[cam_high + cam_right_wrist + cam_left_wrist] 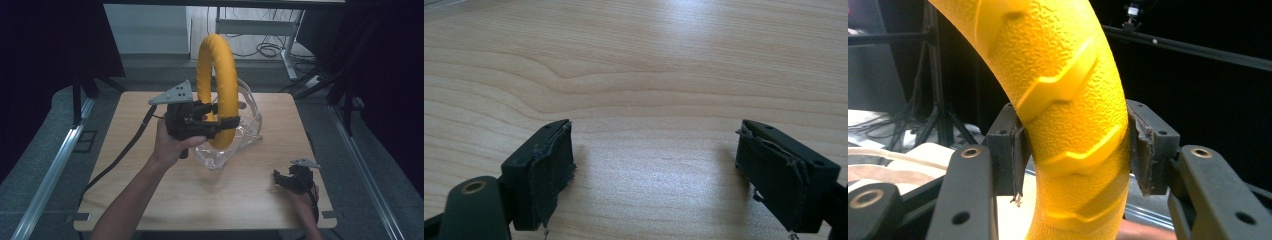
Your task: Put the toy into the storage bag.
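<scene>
Yellow ring [216, 90]: textured, ribbed, standing upright at the table's 12 o'clock half, lower part inside the clear bag
Clear bag [240, 135]: crumpled plastic around the ring's bottom, resting on the wood
Left gripper [226, 123]: jaws clamped on the ring's lower side, pads pressed to both flanks [1074, 150]
Right gripper [286, 179]: at 4 o'clock, jaws spread wide, nothing between them [654, 170]
Table [200, 200]: light wood grain
</scene>
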A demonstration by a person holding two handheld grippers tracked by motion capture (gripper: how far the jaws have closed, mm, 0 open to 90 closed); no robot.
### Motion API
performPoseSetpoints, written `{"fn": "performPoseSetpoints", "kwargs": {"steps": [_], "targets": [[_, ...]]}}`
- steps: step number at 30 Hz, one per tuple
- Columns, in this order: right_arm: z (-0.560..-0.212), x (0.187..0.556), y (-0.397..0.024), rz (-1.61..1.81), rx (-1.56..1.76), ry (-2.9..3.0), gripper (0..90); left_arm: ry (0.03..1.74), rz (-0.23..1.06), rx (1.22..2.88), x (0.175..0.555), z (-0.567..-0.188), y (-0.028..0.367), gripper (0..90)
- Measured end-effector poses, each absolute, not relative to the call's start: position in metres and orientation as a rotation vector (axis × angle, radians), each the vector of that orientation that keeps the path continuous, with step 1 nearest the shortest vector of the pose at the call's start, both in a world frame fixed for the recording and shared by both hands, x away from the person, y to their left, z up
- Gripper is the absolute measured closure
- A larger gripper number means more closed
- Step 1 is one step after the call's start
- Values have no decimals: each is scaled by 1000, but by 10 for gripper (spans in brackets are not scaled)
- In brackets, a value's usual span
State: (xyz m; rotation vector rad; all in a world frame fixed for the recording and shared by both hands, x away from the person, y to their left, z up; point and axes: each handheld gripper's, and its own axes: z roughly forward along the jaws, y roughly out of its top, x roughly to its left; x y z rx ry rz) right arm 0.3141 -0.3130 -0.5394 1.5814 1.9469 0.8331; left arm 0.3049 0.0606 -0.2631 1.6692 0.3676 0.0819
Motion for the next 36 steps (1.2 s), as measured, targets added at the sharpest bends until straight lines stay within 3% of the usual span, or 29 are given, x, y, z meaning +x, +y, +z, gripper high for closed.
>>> {"fn": "performPoseSetpoints", "kwargs": {"steps": [36], "targets": [[-540,314,-313,832,1580,1940,154,339,-98,1745,328,-291,41,479]]}}
